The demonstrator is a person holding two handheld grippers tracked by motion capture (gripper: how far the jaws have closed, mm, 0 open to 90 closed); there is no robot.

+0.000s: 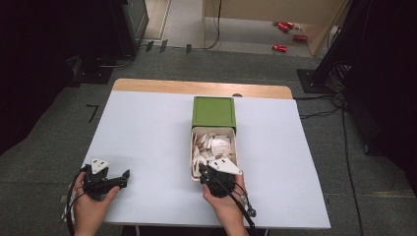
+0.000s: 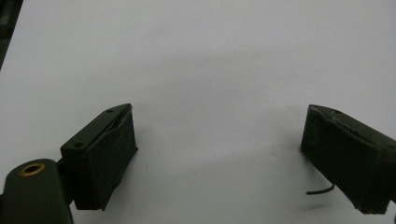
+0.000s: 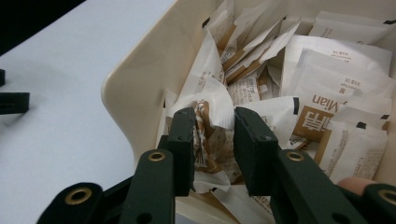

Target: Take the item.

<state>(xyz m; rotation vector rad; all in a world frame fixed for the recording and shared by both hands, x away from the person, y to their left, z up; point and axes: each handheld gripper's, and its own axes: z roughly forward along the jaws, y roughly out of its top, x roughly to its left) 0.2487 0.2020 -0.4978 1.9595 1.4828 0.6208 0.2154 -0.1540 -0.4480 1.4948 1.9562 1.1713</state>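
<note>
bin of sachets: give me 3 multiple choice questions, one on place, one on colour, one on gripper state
1. Where does the right gripper reach?
A. into the cream bin
B. onto the green lid
C. off the table

2. What colour is the lid?
A. red
B. green
C. blue

3. How is the left gripper?
A. shut on a sachet
B. open over bare table
C. shut on the lid

Key: 1 A, its jaws flank a crumpled sachet inside the bin. 2 B, the high view shows it green. 3 B, its jaws stand wide apart with nothing between.
</note>
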